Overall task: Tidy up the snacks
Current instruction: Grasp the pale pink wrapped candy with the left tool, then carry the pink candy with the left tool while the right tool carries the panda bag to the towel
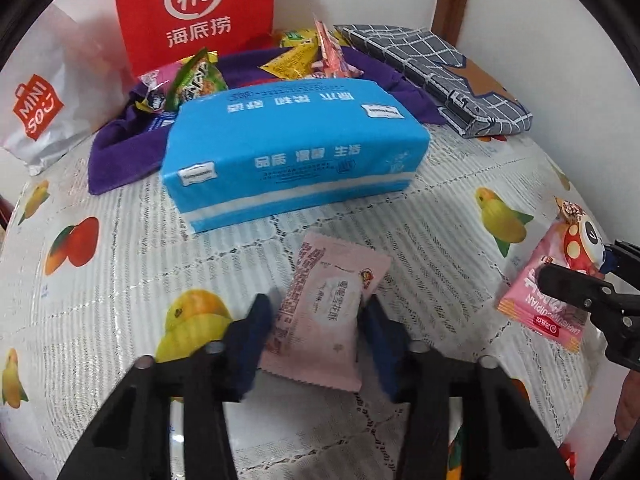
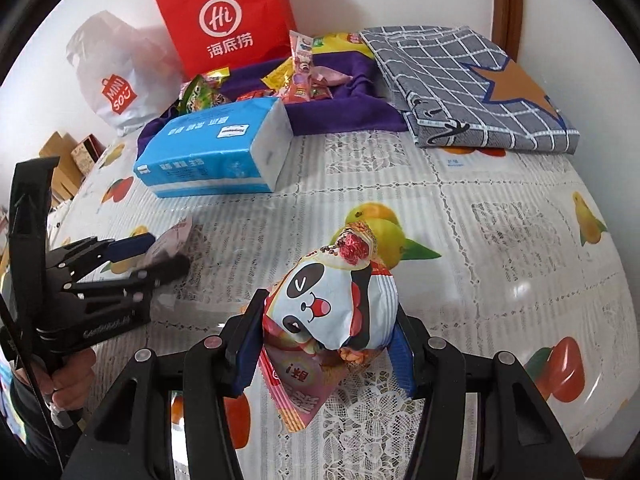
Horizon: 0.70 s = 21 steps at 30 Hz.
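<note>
The left gripper (image 1: 318, 328) is clamped on a pale pink, flat foil snack packet (image 1: 326, 316) w/ printed text; both blue pads press its long edges and it sits low against the clear plastic-covered lace tablecloth w/ fruit prints (image 1: 120, 216). The right gripper (image 2: 324, 344) is closed on a puffy pink-and-white foil snack bag w/ a panda face (image 2: 332, 304), pinched across its lower half so the top bulges out ahead of the fingers. Straight ahead of both tongs, well apart, lies a blue plastic-wrapped tissue pack (image 1: 296, 152), and behind it a purple cloth (image 1: 116, 152) carrying the other loose snack packets (image 1: 200, 76), prob. the drop spot. Beyond that stand a red paper bag w/ white logo (image 1: 192, 12), a white plastic shopping bag (image 1: 44, 112) and a folded grey checked cloth (image 1: 440, 68). Risks, as I judge: the flat packet is slick and thin, so it could slide or pivot out on lifting; the panda bag is air-filled, so squeezing may pop or crush contents; the tissue pack sits in the path, so a low carry could shove it.
</note>
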Each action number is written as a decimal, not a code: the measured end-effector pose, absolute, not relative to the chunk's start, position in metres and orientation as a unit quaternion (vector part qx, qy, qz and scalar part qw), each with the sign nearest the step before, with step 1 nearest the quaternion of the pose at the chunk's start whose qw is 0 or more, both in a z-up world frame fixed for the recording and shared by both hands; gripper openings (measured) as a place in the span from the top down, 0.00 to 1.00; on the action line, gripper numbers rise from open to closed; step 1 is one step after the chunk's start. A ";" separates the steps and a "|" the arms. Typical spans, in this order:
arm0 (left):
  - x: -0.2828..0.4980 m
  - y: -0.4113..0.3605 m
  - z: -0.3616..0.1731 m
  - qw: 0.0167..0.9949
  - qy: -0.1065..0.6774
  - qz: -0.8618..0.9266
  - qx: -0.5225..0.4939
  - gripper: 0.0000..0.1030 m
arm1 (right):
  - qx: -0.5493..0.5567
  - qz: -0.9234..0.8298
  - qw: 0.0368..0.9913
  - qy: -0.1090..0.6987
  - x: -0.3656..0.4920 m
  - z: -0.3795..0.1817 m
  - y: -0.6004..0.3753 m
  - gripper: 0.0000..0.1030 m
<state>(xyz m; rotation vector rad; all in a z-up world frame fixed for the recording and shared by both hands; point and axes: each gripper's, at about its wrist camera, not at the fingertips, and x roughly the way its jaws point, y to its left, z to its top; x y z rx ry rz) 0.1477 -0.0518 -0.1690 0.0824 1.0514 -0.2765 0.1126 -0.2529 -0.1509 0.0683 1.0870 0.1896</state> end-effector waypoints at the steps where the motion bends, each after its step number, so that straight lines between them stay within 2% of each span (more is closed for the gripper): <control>1: 0.147 -0.048 -0.168 0.856 0.500 -0.126 0.034 0.62 | 0.028 0.091 0.851 0.516 0.112 -0.149 -0.251 0.47; 9: 0.147 -0.013 -0.171 0.868 0.492 -0.058 0.035 0.63 | 0.020 0.105 0.855 0.508 0.122 -0.148 -0.234 0.47; 12: 0.150 -0.009 -0.172 0.870 0.489 -0.064 0.021 0.59 | 0.021 0.105 0.853 0.510 0.132 -0.152 -0.226 0.47; 14: 0.151 -0.012 -0.174 0.872 0.484 -0.070 0.027 0.52 | 0.025 0.106 0.852 0.512 0.137 -0.154 -0.223 0.47; 16: 0.151 -0.012 -0.174 0.877 0.475 -0.071 0.024 0.51 | 0.027 0.106 0.851 0.514 0.141 -0.156 -0.220 0.47; 17: 0.152 -0.012 -0.174 0.877 0.475 -0.071 0.021 0.54 | 0.028 0.106 0.851 0.514 0.142 -0.157 -0.220 0.47; 18: 0.153 -0.010 -0.173 0.878 0.473 -0.071 0.015 0.64 | 0.028 0.106 0.850 0.515 0.143 -0.158 -0.219 0.47; 21: 0.154 -0.005 -0.169 0.876 0.475 -0.085 0.002 0.69 | 0.031 0.105 0.848 0.518 0.145 -0.160 -0.219 0.47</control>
